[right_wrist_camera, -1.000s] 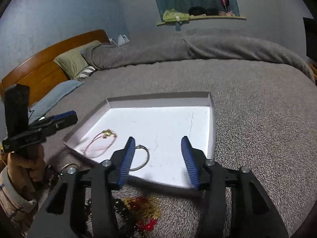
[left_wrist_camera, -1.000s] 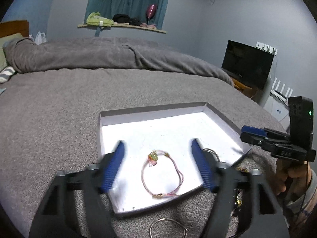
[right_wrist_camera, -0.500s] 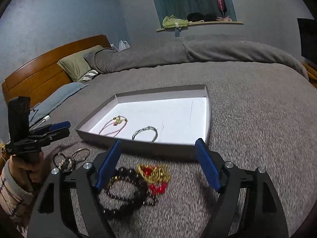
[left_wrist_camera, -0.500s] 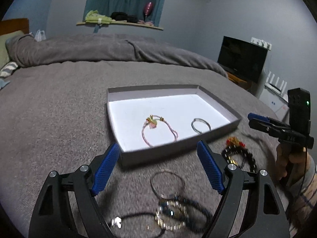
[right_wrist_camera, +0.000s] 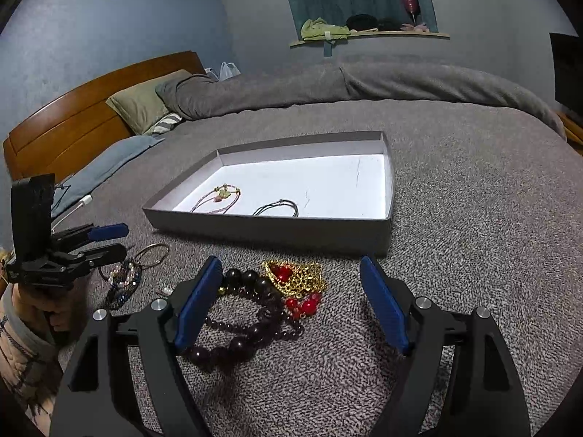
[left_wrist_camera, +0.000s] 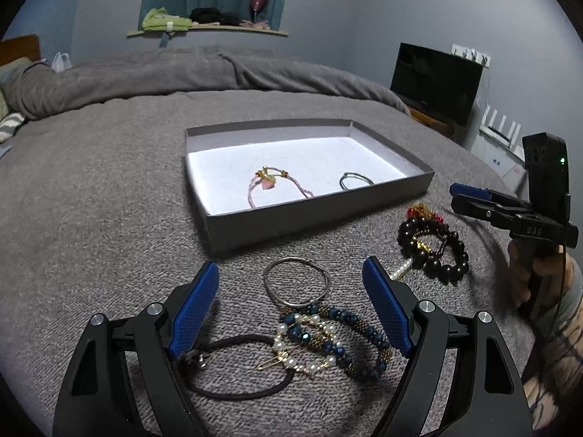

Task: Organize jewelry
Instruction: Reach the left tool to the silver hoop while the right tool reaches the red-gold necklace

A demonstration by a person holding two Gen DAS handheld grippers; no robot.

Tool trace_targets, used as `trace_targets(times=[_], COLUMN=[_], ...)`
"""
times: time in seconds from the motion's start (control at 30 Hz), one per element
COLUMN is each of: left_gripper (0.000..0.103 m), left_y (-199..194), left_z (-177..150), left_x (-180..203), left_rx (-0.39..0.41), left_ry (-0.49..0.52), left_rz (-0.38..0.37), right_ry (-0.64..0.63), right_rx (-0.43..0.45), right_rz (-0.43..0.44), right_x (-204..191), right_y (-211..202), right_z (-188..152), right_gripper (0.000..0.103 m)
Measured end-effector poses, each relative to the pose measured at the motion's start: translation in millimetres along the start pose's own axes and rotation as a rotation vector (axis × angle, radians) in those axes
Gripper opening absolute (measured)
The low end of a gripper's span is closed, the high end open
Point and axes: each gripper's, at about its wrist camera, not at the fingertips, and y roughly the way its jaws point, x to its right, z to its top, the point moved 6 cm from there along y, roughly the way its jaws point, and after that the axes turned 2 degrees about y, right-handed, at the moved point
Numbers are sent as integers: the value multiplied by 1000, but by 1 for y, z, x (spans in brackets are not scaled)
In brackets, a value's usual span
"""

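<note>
Both grippers have backed out of the box since a second ago — they were hovering right over its white floor and now they sit low over the loose jewelry in front of it. So my left gripper (left_wrist_camera: 291, 306) is spread wide with nothing in it, fingers either side of the silver bangle (left_wrist_camera: 296, 282) at the bottom centre of the left wrist view, with the blue beaded bracelet (left_wrist_camera: 346, 335), a pearl hair clip (left_wrist_camera: 302, 349) and a black hair tie (left_wrist_camera: 237, 367) tangled just below that. My right gripper (right_wrist_camera: 291, 304) is also wide open and empty, framing the dark wooden bead bracelet (right_wrist_camera: 240, 324) and the gold-and-red piece (right_wrist_camera: 297, 280) touching it, lower middle of the right wrist view. The grey box (left_wrist_camera: 313, 215) sits mid-frame on the grey blanket (left_wrist_camera: 91, 200) and already holds the pink cord bracelet (left_wrist_camera: 271, 184) and a thin dark ring (left_wrist_camera: 355, 180), with lots of free floor on its right half. My guess for doing the next pick well: go for whatever lies freest. On the left that's the bangle, though its lower edge looks to be touching the blue beads — so I'd close on the far arc, nearer the box, and lift slowly to see if anything drags along. On the right, the bead bracelet and the gold chain overlap, so pinch one strand well away from the overlap. Fuzzy blanket could snag clasps too.
</note>
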Motion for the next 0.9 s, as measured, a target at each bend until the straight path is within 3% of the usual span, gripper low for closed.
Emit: trace_targets(times=[0.17, 0.33, 0.47, 0.5, 0.83, 0.9], left_gripper=[80, 64, 58, 48, 48, 48], left_y=[19, 33, 36, 36, 13, 10], left_z=[-3, -6, -7, -7, 6, 9], left_x=[6, 3, 4, 4, 5, 4], left_rx=[-68, -116, -127, -127, -26, -14], left_ry=[26, 7, 11, 12, 0, -7], left_rz=[13, 25, 26, 27, 14, 8], right_ry=[-4, -19, -38, -41, -10, 3], right_rx=[-12, -34, -50, -53, -67, -77], right_rz=[3, 9, 8, 7, 8, 8], right_x=[0, -3, -7, -8, -2, 2], right_y=[0, 3, 4, 5, 8, 10], right_z=[-3, -6, -8, -9, -8, -7], right_gripper=[77, 78, 78, 78, 78, 69])
